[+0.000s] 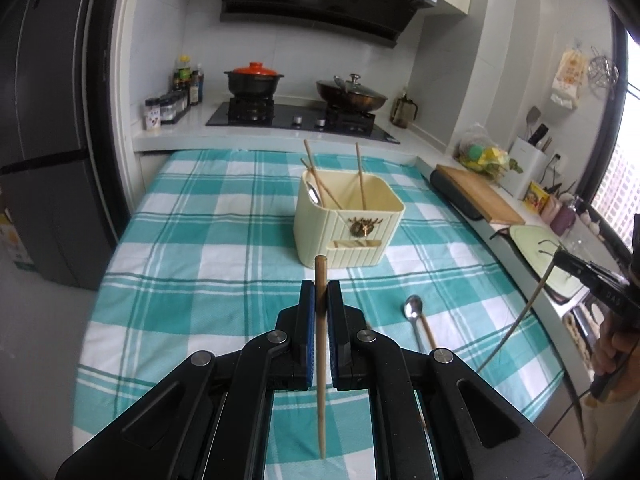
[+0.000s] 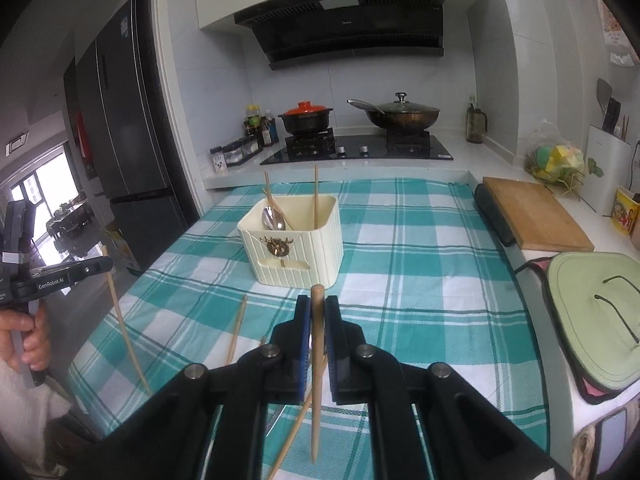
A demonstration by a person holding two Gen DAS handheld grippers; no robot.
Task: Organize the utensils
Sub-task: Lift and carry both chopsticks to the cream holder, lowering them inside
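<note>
The spoon [image 1: 416,320] handle and a loose chopstick [image 1: 429,334] vanish behind the left hand-held gripper [image 1: 321,296].

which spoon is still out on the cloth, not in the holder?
The metal spoon lying flat on the teal checked cloth, right of the left gripper. The other spoon stands inside the cream ribbed holder.

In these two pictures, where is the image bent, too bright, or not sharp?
Left wrist view: the fisheye bends the fridge and room edges; the window at the right is overexposed; the held chopstick is slightly soft. Right wrist view: the same bending; the far window at the left is washed out; the utensil holder is sharp.
</note>
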